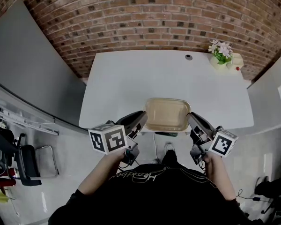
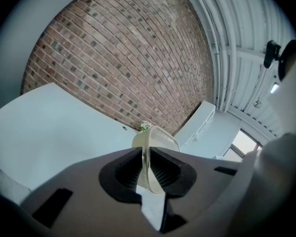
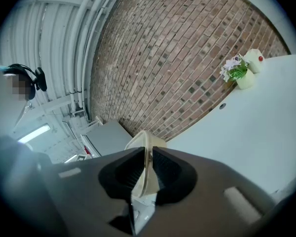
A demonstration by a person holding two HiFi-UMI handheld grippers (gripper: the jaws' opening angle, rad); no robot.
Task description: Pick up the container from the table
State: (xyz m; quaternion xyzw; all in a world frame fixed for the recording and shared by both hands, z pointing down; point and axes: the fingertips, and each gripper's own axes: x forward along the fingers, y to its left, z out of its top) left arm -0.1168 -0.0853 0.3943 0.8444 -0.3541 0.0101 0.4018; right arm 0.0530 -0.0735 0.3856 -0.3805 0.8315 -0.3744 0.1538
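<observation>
Left gripper [image 1: 139,118] and right gripper [image 1: 192,118] clamp opposite walls of the container [image 1: 167,114]. That two-sided hold likely keeps it level at the table's [image 1: 131,74] near edge.

The container [image 1: 167,115] hangs between left claw [image 1: 142,115] and right claw [image 1: 190,116] over the table's [image 1: 131,78] near edge.
</observation>
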